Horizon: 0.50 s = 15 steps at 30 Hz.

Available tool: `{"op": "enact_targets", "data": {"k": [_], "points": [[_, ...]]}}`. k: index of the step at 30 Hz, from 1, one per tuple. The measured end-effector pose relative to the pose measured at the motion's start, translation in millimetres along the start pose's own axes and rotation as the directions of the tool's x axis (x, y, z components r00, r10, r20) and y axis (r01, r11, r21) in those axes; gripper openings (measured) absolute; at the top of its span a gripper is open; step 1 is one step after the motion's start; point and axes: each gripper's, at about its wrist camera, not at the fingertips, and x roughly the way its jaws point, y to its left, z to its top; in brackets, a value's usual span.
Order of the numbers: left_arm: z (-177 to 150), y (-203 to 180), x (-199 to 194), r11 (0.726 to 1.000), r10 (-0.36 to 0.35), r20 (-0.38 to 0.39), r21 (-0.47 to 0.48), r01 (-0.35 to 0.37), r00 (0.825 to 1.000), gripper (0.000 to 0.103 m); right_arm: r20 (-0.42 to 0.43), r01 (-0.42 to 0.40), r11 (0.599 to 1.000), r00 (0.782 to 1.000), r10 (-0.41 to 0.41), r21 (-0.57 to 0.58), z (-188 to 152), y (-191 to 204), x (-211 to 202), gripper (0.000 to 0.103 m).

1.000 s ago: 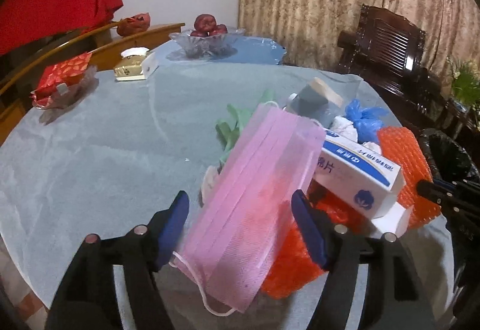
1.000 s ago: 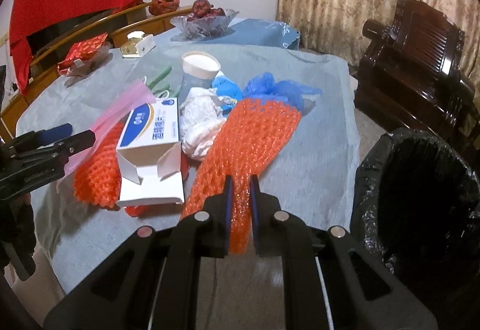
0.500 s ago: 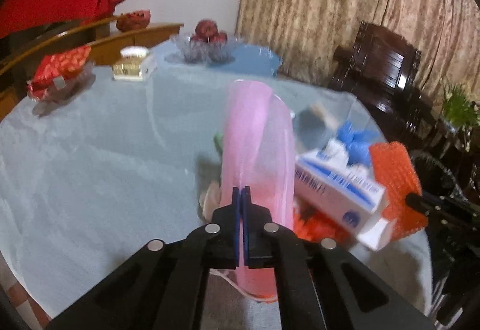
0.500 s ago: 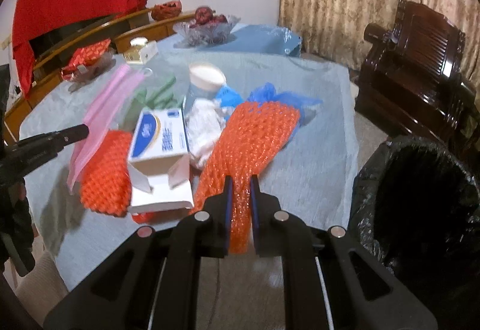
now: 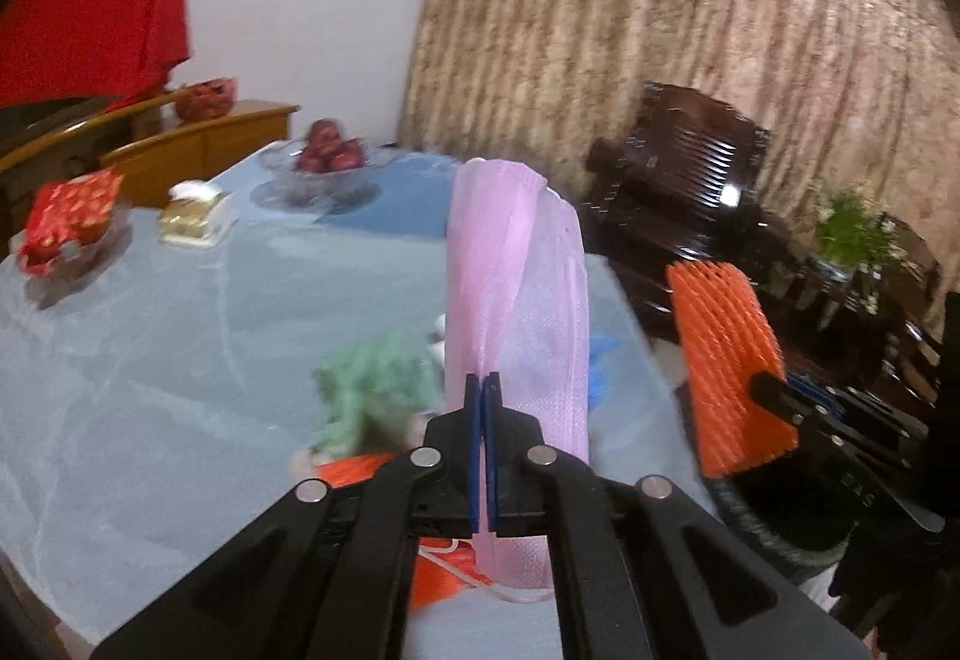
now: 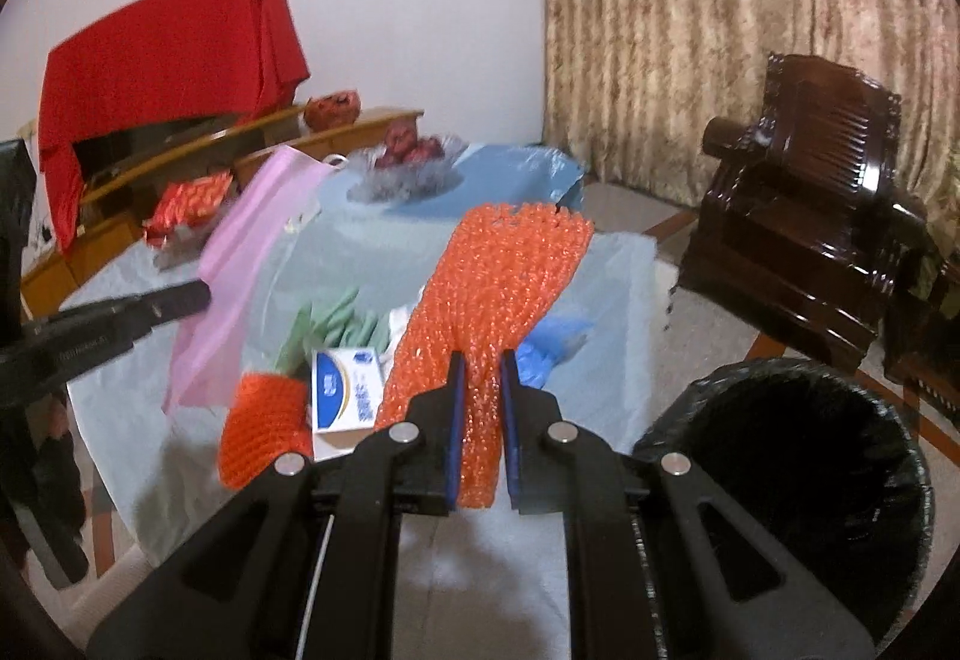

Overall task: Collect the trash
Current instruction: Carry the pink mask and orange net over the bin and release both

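My left gripper [image 5: 483,381] is shut on a pink face mask [image 5: 516,264], which hangs folded in the air above the table. My right gripper [image 6: 480,360] is shut on an orange foam net sleeve [image 6: 510,270], also raised off the table. The right wrist view shows the pink face mask [image 6: 252,252] held up at left by the left gripper [image 6: 201,294]. The left wrist view shows the orange foam net sleeve [image 5: 729,360] at right. A black-lined trash bin [image 6: 804,474] stands on the floor at lower right.
On the grey tablecloth [image 6: 612,300] lie a second orange net [image 6: 264,426], a white and blue box [image 6: 348,390], green gloves [image 6: 336,324], a blue glove [image 6: 552,342]. A fruit bowl [image 5: 327,168], red packet [image 5: 72,216] and dark wooden chair [image 6: 810,192] stand farther off.
The left gripper closed on the pink mask and lifted it off the pile. The right gripper rose with the orange net. Both views tilted upward.
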Motion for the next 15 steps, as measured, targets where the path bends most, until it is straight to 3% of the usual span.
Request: {"op": "enact_targets", "data": {"k": [8,15], "points": [[6,-76,19,0.986,-0.154,-0.018,0.062,0.155,0.988,0.001,0.058,0.102,0.994,0.993,-0.104,0.045,-1,-46,-45,0.010],[4,-152,49,0.951,-0.274,-0.038,0.140,0.277,0.961,0.001,0.041,0.250,0.961,0.966,-0.256,0.114,-27,-107,-71,0.010]]}}
